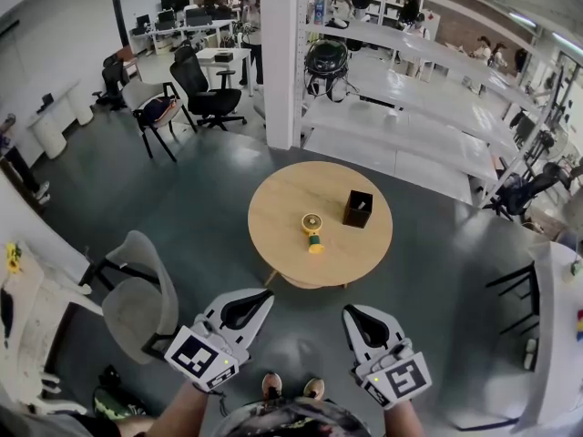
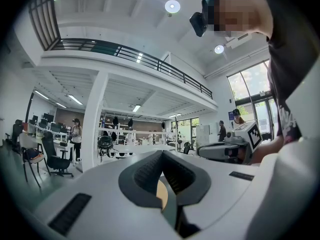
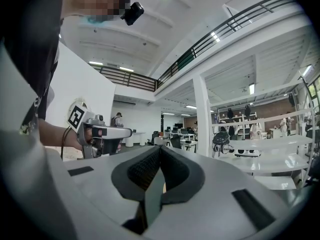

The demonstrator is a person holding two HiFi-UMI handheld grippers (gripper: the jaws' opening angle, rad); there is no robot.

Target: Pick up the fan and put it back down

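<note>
Two hand-held grippers, left gripper [image 1: 246, 309] and right gripper [image 1: 367, 326], sit lowest in the head view, each with its jaws closed tip to tip and gripping nothing. One small yellow fan [image 1: 312, 232] stands upright near the middle of one round, smooth wooden table [image 1: 278, 209], well apart from both grippers across grey floor [image 1: 209, 198]. One black, square, open-topped container [image 1: 357, 208] stands just right of it. One grey shell chair [image 1: 137, 300] stands left of the table.

Round wooden table [image 1: 282, 235] with a small yellow fan [image 1: 312, 230] beside a black box [image 1: 357, 208].
</note>
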